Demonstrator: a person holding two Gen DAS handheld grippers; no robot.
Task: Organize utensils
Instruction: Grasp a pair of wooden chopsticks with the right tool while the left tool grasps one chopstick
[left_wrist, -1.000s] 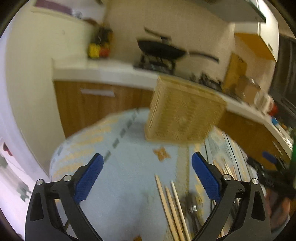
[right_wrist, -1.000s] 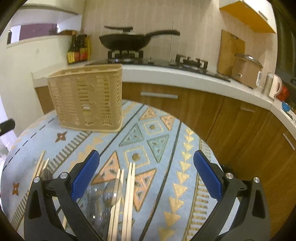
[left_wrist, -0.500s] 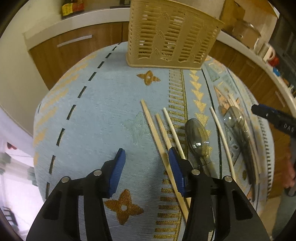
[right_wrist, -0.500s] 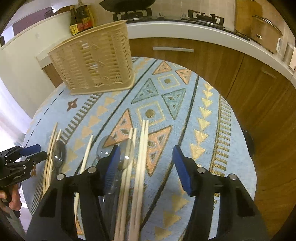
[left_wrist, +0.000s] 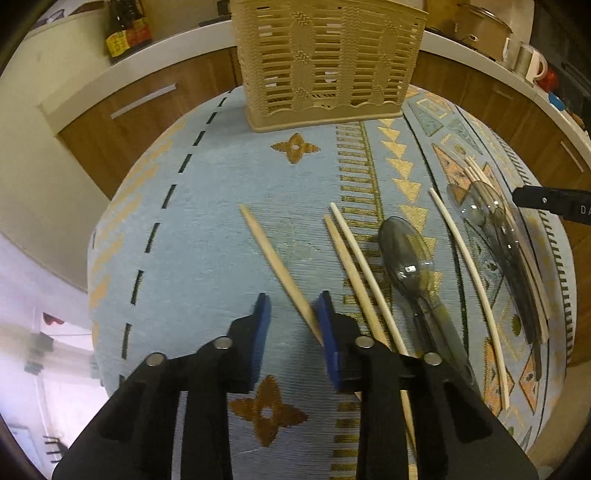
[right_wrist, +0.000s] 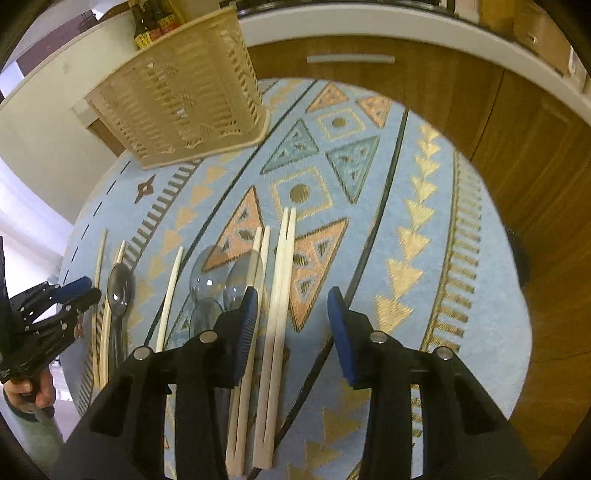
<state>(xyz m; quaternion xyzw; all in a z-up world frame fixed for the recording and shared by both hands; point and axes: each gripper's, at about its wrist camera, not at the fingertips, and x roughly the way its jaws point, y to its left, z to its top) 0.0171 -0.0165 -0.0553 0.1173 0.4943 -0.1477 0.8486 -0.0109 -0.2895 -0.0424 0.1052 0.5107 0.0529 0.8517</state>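
Observation:
A beige slotted utensil basket stands at the far side of a round table with a blue patterned cloth; it also shows in the right wrist view. Chopsticks and clear plastic spoons lie on the cloth. My left gripper is open low over the cloth, a tan chopstick running in between its jaws against the right one. A dark clear spoon lies to its right. My right gripper is open above a pale chopstick pair, with clear spoons at its left finger.
Wooden cabinets and a white counter curve behind the table, with sauce bottles on it. A mug and pot stand at the back right. The left gripper and hand show in the right wrist view.
Both grippers have dropped towards the table and narrowed their jaws. The left one now straddles the tan chopstick; the right one sits over the pale chopstick pair.

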